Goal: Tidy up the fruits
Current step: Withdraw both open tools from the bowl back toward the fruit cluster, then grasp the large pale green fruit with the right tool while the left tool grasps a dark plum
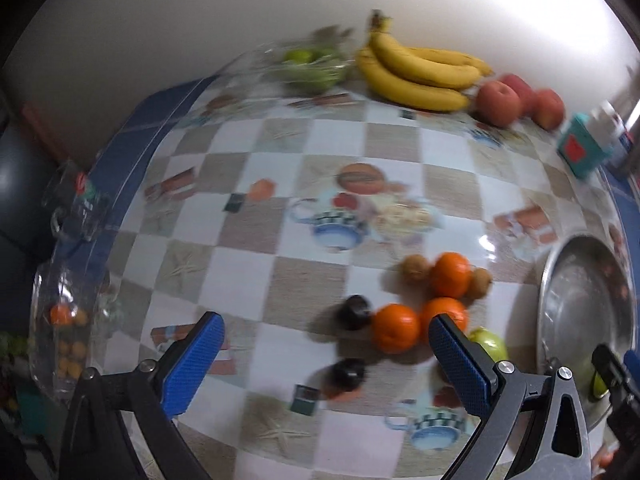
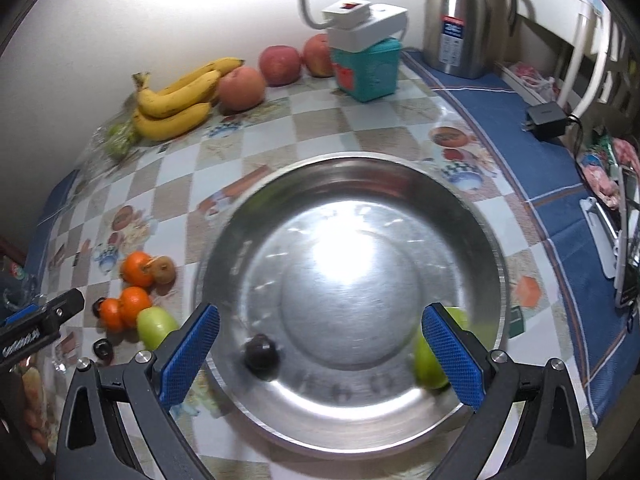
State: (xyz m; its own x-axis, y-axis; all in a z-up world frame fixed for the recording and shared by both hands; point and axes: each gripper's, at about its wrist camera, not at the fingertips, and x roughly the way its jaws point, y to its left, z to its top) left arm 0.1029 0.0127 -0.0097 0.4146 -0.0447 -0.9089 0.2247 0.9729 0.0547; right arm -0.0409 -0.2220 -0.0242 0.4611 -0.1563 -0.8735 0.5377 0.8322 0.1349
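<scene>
Steel bowl (image 2: 352, 184) on counter (image 2: 320, 120): holds dark plum (image 2: 262, 354), green apple (image 2: 430, 360). Left of bowl: oranges (image 1: 396, 328), kiwis (image 1: 416, 269), plums (image 1: 352, 312), green apple (image 1: 489, 343). Left gripper (image 1: 326, 364), right gripper (image 2: 320, 350): fingers wide apart, empty.

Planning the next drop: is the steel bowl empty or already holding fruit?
Holding fruit: the steel bowl contains one dark fruit and one green apple. Nothing else shows inside.
</scene>
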